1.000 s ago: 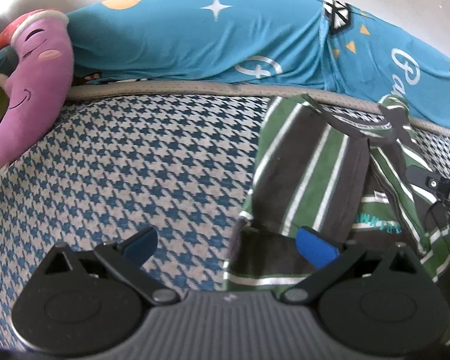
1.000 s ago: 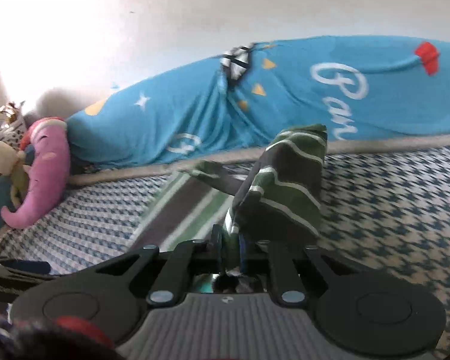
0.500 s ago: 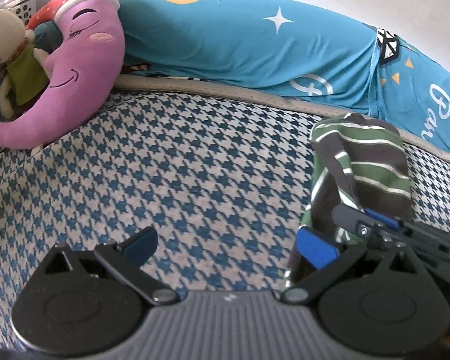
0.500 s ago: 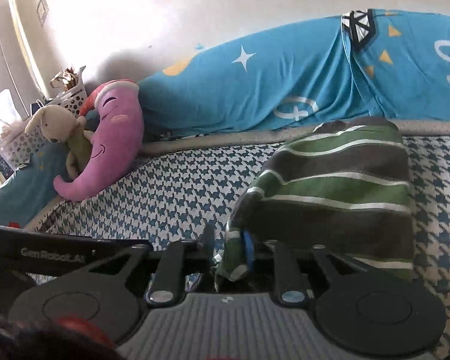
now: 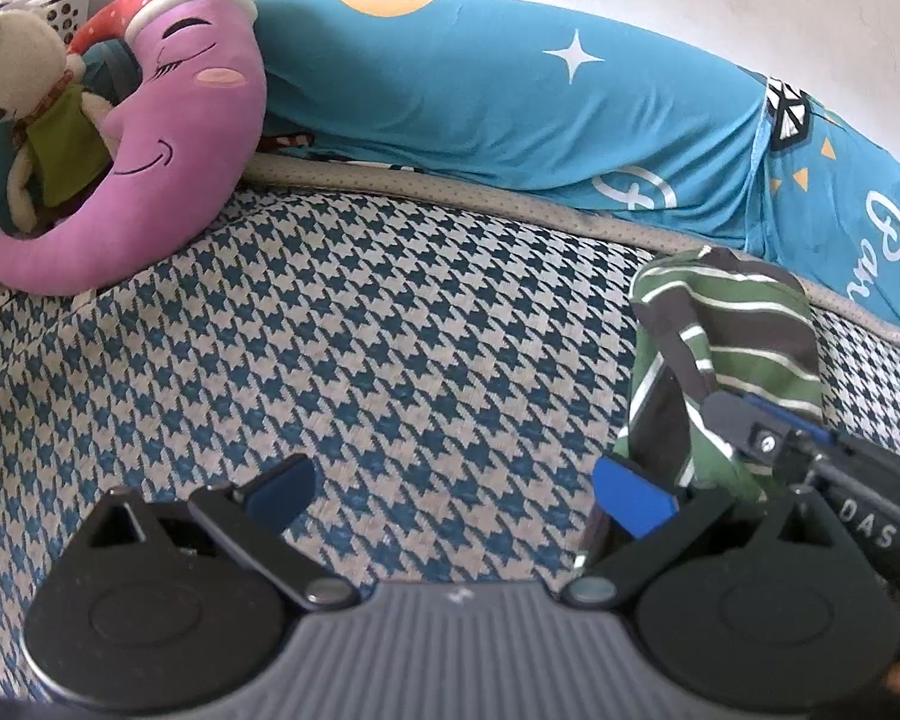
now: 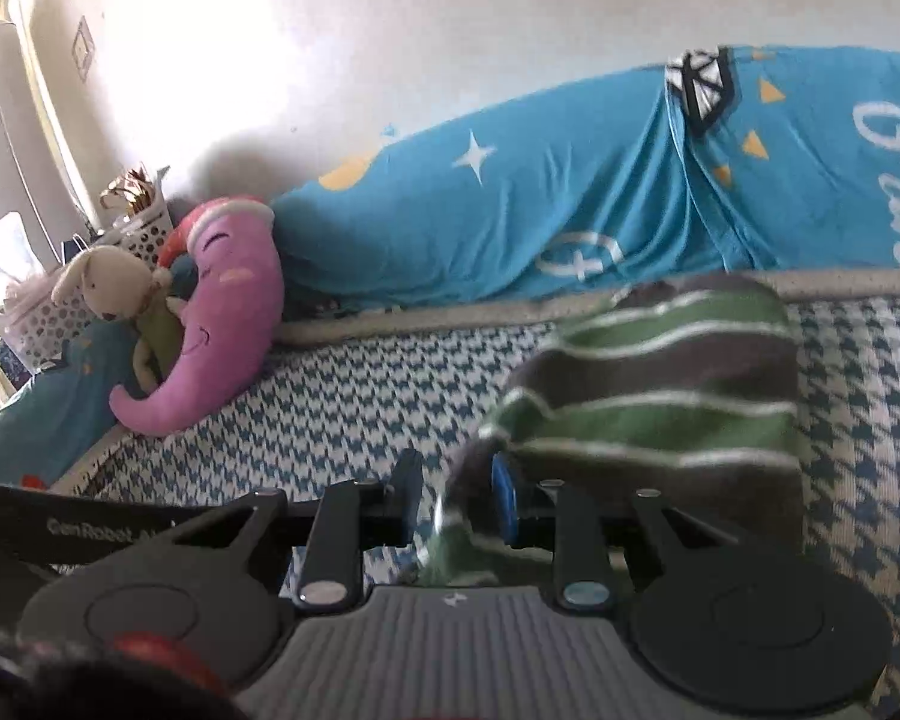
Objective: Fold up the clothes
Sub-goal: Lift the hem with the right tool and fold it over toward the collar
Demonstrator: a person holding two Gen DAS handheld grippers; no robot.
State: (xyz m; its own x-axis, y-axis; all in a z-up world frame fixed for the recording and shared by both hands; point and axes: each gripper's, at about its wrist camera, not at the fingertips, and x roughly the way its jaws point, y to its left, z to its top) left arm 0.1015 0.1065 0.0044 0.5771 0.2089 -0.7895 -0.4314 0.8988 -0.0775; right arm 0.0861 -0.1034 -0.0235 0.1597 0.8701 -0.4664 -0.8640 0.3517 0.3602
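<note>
The shirt (image 6: 660,396), striped in green, dark grey and thin white lines, is bunched into a rounded, folded-over heap on the blue-and-white houndstooth bed cover (image 5: 360,348), just in front of the blue quilt (image 5: 510,96). The right gripper (image 6: 459,501) has its jaws slightly parted with the shirt's edge between them. The left gripper (image 5: 456,486) is spread wide and empty, just left of the shirt.

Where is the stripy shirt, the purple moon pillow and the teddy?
stripy shirt (image 5: 750,324): left wrist view, upper fold.
purple moon pillow (image 5: 174,138): left wrist view, its face.
teddy (image 5: 6,60): left wrist view, its head.
</note>
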